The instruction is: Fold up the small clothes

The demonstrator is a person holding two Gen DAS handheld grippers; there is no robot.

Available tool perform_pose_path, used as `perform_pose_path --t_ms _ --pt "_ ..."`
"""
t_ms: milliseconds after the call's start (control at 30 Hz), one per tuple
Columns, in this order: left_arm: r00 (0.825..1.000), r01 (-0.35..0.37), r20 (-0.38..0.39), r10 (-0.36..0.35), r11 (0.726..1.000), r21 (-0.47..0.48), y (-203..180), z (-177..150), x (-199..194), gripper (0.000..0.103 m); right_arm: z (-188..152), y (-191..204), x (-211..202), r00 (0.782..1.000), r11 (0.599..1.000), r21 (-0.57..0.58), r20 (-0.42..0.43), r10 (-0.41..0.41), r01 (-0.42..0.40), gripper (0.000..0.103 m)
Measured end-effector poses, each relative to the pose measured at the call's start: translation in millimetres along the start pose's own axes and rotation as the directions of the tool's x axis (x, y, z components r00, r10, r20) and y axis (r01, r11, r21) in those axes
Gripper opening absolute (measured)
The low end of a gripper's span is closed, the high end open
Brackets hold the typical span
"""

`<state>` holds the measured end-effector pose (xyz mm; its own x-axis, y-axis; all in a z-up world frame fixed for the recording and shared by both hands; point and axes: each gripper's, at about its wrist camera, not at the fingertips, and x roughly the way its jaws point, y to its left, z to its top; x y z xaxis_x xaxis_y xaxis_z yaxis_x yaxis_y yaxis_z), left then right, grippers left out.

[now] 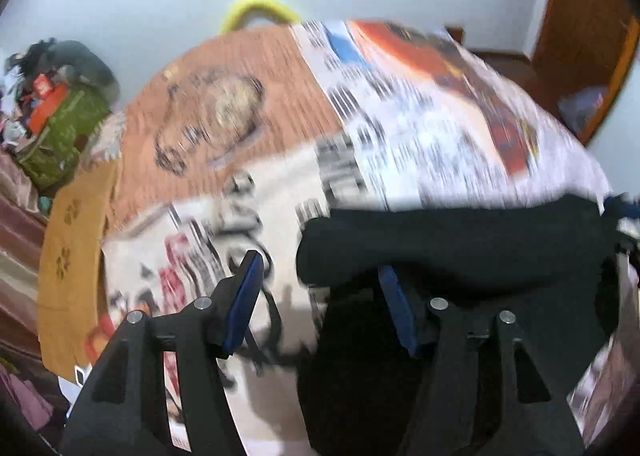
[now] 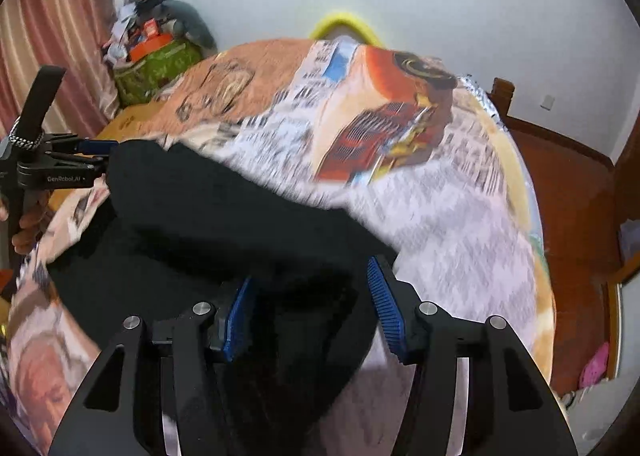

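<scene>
A black garment (image 1: 460,240) lies in a folded band across the printed blanket (image 1: 420,127) on the bed. My left gripper (image 1: 320,268) stands open at the garment's left end; its right pad is over the black cloth and its left pad over the blanket. In the right wrist view the same black garment (image 2: 224,207) runs from the left edge to under my right gripper (image 2: 312,276). That gripper is open, with the cloth lying loose between its blue pads (image 2: 386,304). The left gripper (image 2: 102,155) also shows at the garment's far end, held by a hand (image 2: 28,228).
A green bag (image 2: 160,67) heaped with clutter stands at the bed's far left corner by the curtain (image 2: 60,15). A yellow loop (image 2: 344,25) sits at the head of the bed. An orange paw-print cloth (image 1: 72,256) lies at the left edge. Wooden bed frame (image 2: 560,143) runs along the right.
</scene>
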<state>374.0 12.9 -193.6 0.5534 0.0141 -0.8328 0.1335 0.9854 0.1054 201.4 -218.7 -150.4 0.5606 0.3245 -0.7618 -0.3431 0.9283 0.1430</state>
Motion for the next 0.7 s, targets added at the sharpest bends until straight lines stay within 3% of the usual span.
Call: perform_pose_path --t_ms 133,300,500,700 --pt "0.996 0.062 0.064 -0.054 0.99 -0.126 25 19 -12 0.066 8 -29 -11 0.997 0.992 0.127 0.07 -0.027 0.018 0.051" --pt "0.997 0.071 0.024 -0.069 0.99 -0.118 32 -1 -7 0.068 0 -41 -24 0.996 0.982 0.188 0.086 -0.006 -0.01 0.051" --pt "0.985 0.133 -0.088 -0.148 0.978 -0.159 43 -56 9 0.068 -29 -32 -24 0.997 0.978 0.195 0.028 0.066 -0.071 0.051" --pt "0.962 0.238 -0.094 -0.256 0.956 -0.173 34 -85 4 0.068 -50 -17 -10 0.989 0.971 0.203 -0.049 0.14 -0.127 0.051"
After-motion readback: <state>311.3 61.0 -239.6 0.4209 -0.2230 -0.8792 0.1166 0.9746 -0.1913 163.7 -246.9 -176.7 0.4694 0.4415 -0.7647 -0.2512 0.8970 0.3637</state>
